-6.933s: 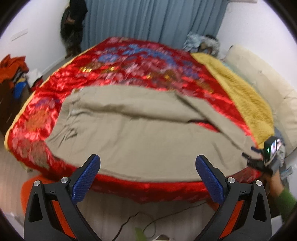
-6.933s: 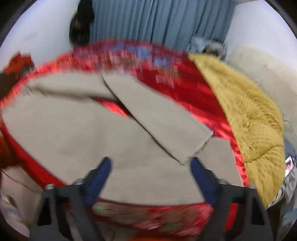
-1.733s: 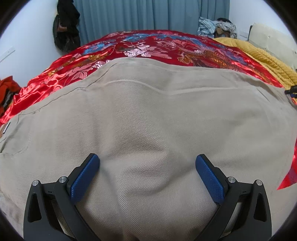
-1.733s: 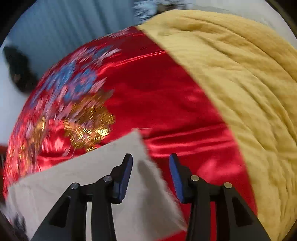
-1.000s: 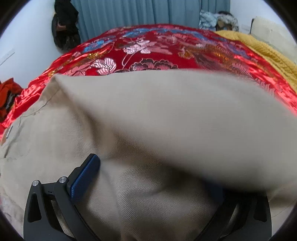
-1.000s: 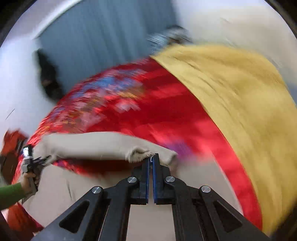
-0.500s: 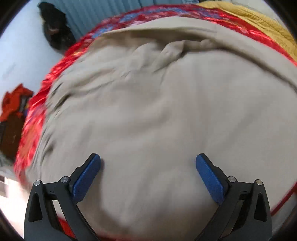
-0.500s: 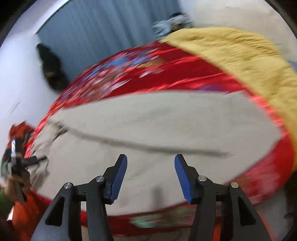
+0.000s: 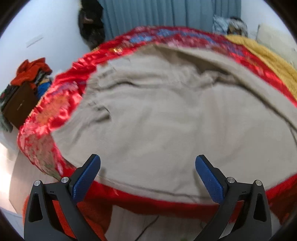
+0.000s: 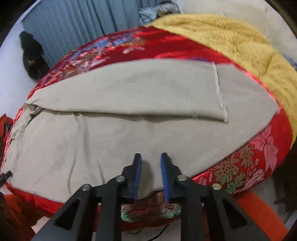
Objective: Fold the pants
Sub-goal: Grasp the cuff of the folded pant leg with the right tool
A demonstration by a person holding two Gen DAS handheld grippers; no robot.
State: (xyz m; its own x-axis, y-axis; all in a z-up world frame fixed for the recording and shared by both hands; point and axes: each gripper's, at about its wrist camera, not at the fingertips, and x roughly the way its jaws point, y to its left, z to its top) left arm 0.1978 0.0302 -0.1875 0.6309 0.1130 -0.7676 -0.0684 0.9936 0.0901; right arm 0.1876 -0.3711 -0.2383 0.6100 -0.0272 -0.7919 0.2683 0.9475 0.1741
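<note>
The beige pants [image 9: 167, 120] lie across the red satin bedspread [image 9: 55, 103], with one leg folded over the other. The upper leg's hem [image 10: 220, 103] stops short of the lower one. My left gripper [image 9: 147, 176] is open wide above the near edge of the pants, toward the rumpled waist end, with nothing between its pads. My right gripper [image 10: 150, 166] hovers at the near edge of the pants [image 10: 130, 129]. Its jaws are closing, a narrow gap still shows, and the fabric edge lies between them without the pads pressing on it.
A yellow knit blanket [image 10: 232, 37] covers the bed's right side. Blue curtains [image 9: 167, 16] and dark hanging clothes [image 9: 91, 24] stand behind. A brown box [image 9: 18, 105] topped with red clothes is at the left. Orange fabric [image 10: 259, 213] lies below the bed's edge.
The right gripper, shut on a leg hem a second ago, let it go; that leg now lies over the other. Both grippers drew back to the bed's near edge.
</note>
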